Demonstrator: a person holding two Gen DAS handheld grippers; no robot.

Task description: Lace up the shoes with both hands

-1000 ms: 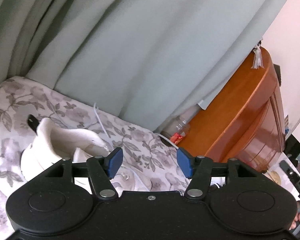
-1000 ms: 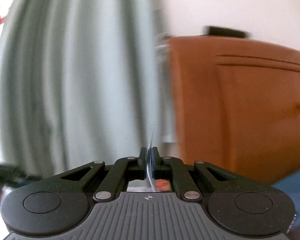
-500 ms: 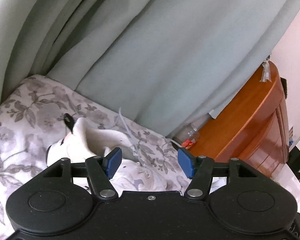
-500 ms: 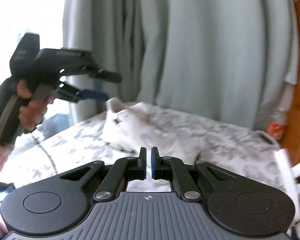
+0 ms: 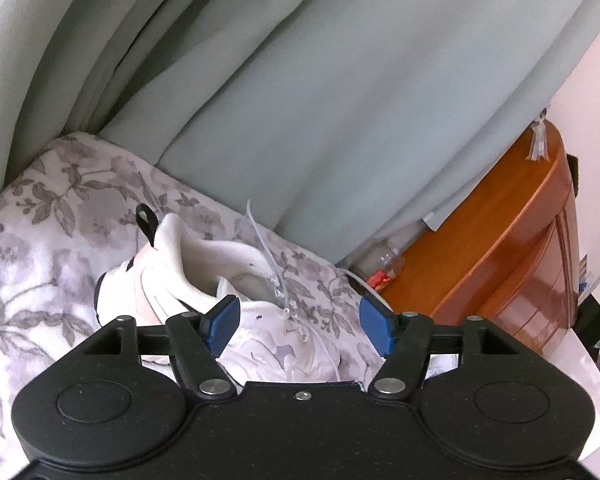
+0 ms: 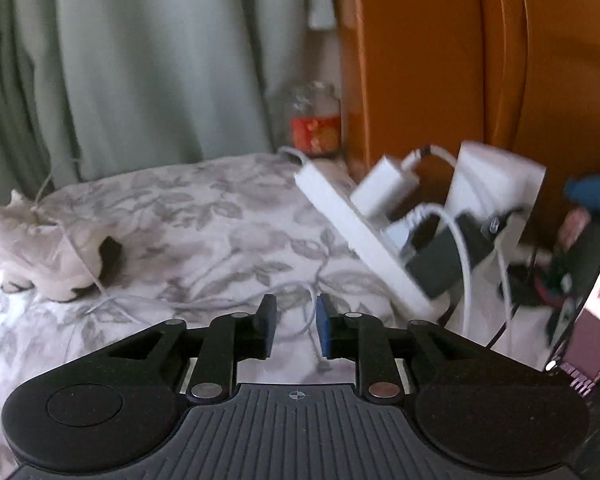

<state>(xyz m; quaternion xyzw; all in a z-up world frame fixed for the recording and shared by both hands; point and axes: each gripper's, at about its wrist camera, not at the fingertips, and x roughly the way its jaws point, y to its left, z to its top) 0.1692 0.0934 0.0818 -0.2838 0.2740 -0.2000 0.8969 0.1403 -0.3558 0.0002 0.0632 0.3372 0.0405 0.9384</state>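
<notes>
A white sneaker [image 5: 180, 276] lies on its side on the floral bedspread [image 5: 40, 220], heel and black pull loop to the left. Its loose white lace [image 5: 260, 240] sticks up from the eyelets. My left gripper [image 5: 299, 326] hovers just over the forefoot, its jaws wide and still opening, nothing pressed between the blue pads. In the right wrist view the sneaker [image 6: 40, 252] sits far left, and its lace [image 6: 314, 316] trails across the bed to pass between the pads of my right gripper [image 6: 296, 326]. Those jaws are opening and the pads do not pinch the lace.
A white power strip [image 6: 352, 232] with chargers and cables lies at the bed's right side. A jar with a red label [image 6: 316, 124] stands by the orange wooden furniture [image 6: 460, 60]. A grey-green curtain [image 5: 300, 100] hangs behind the bed.
My right gripper swung down from facing the curtain to low over the bed, and its jaws went from shut on the lace to slightly parted. The left gripper shifted slightly over the sneaker.
</notes>
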